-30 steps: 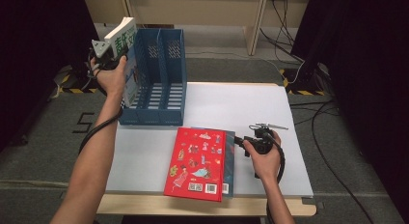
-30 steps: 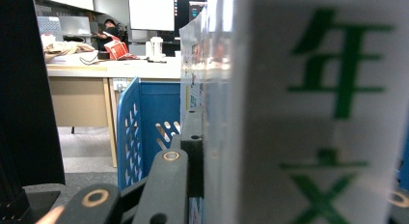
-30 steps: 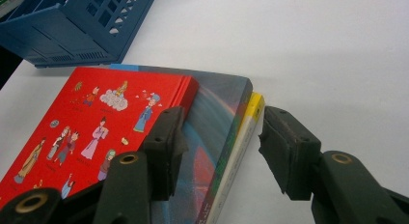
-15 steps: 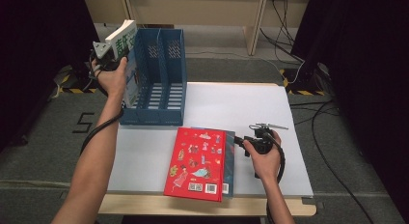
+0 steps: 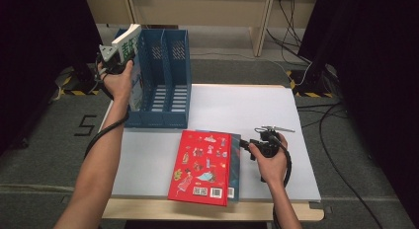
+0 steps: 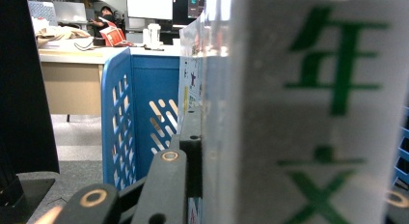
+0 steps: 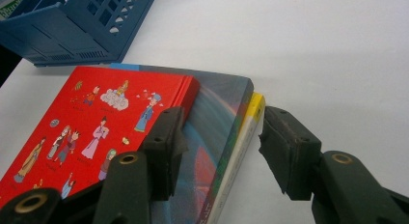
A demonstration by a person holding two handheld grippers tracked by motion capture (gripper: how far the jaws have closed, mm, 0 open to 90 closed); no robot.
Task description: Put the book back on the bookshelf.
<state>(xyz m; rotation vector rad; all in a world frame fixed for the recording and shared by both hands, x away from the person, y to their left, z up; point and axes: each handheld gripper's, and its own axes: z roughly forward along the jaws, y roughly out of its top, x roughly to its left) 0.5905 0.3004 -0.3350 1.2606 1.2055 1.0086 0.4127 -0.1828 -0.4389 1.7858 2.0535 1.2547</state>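
Left claw (image 5: pixel 120 58) grips white book (image 5: pixel 127 41) above white table (image 5: pixel 247 108), dark curtains (image 5: pixel 365 51) around

The white tabletop (image 5: pixel 257 115) lies free right of the blue file rack (image 5: pixel 165 81), while the stacked books (image 5: pixel 207 167) block its near middle.

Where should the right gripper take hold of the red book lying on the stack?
Probably at the red book's right-hand long edge, coming in level from the right gripper's side. It lies flat on the books under it, and that edge sits back from theirs, so one jaw could slip beneath it and one above. The jaws stand open there.
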